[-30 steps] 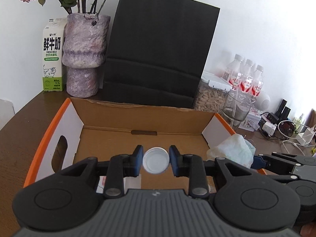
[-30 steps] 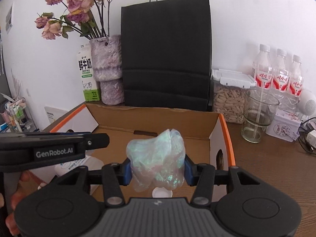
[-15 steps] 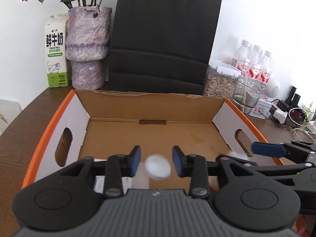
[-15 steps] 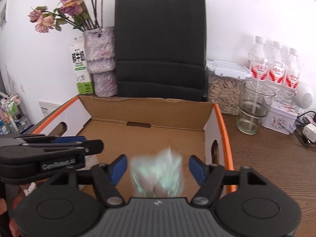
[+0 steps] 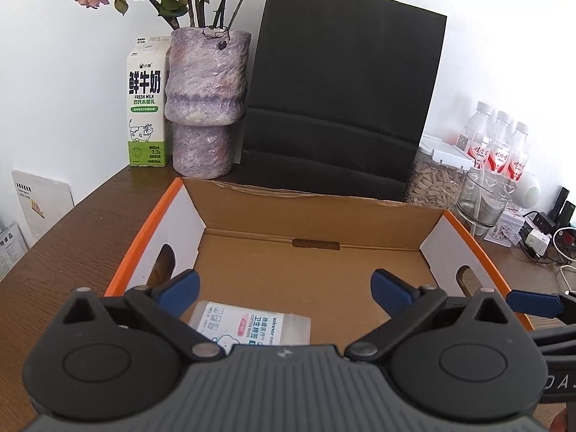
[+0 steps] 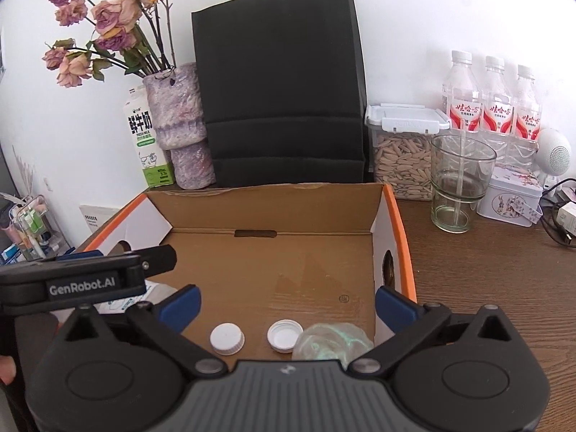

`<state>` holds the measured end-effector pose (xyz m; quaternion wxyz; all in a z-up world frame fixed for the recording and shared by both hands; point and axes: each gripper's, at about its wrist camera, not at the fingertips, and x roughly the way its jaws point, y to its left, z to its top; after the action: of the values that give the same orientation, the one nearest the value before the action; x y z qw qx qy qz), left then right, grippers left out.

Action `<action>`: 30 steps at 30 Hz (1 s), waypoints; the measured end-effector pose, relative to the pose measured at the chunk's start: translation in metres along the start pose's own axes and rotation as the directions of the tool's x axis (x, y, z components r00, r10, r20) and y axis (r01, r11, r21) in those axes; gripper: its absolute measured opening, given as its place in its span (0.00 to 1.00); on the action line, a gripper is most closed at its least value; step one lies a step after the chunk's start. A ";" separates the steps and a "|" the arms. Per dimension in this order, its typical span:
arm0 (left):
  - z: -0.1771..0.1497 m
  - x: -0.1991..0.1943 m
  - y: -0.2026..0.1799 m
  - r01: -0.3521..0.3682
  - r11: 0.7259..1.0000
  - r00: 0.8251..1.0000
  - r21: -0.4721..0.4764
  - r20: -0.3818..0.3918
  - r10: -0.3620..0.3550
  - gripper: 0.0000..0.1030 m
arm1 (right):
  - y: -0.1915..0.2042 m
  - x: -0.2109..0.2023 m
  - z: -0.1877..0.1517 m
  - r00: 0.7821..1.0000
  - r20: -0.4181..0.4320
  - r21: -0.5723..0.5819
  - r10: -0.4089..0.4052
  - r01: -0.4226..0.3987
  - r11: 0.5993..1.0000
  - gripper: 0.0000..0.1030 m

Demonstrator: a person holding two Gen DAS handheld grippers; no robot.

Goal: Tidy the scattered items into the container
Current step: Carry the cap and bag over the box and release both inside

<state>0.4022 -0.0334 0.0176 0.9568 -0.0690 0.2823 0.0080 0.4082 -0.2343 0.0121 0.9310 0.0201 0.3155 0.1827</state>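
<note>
An open cardboard box with orange rims (image 5: 144, 241) (image 6: 403, 223) sits on the brown table. My left gripper (image 5: 284, 288) is open and empty above the box's near left part, over a pack of cotton buds (image 5: 252, 327). My right gripper (image 6: 288, 298) is open and empty above the box's near right part. Below it on the box floor lie two white bottle caps (image 6: 227, 338) (image 6: 284, 334) and a crumpled iridescent plastic wrapper (image 6: 333, 345). The left gripper's side (image 6: 90, 280) shows in the right wrist view.
Behind the box stand a black paper bag (image 5: 342, 108), a purple vase with dried roses (image 5: 205, 108) and a milk carton (image 5: 145, 104). To the right are a seed jar (image 6: 403, 154), a glass (image 6: 457, 187), three water bottles (image 6: 493, 104), a tin (image 6: 511, 198) and cables.
The left gripper opened and dropped its white cap into the box. The right gripper opened and dropped the plastic wrapper into the box. Both now stand wide open.
</note>
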 end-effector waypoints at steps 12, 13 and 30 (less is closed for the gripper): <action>0.002 -0.016 0.004 -0.002 1.000 0.999 0.001 0.037 0.002 1.00 | 0.003 -0.016 0.003 0.999 0.043 -0.018 -0.009 0.010 1.000 1.00; 0.002 -0.019 0.005 -0.001 1.000 0.999 0.001 0.042 0.001 1.00 | 0.003 -0.018 0.003 0.999 0.048 -0.019 -0.007 0.008 1.000 1.00; -0.007 -0.078 0.007 0.038 0.999 0.992 0.024 0.119 -0.041 1.00 | 0.003 -0.074 -0.009 0.990 0.135 -0.034 -0.034 0.039 0.999 1.00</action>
<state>0.3328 -0.0260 0.0529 0.9726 -0.0637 0.2234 -0.0098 0.3475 -0.2587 0.0483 0.9534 0.0097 0.2493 0.1696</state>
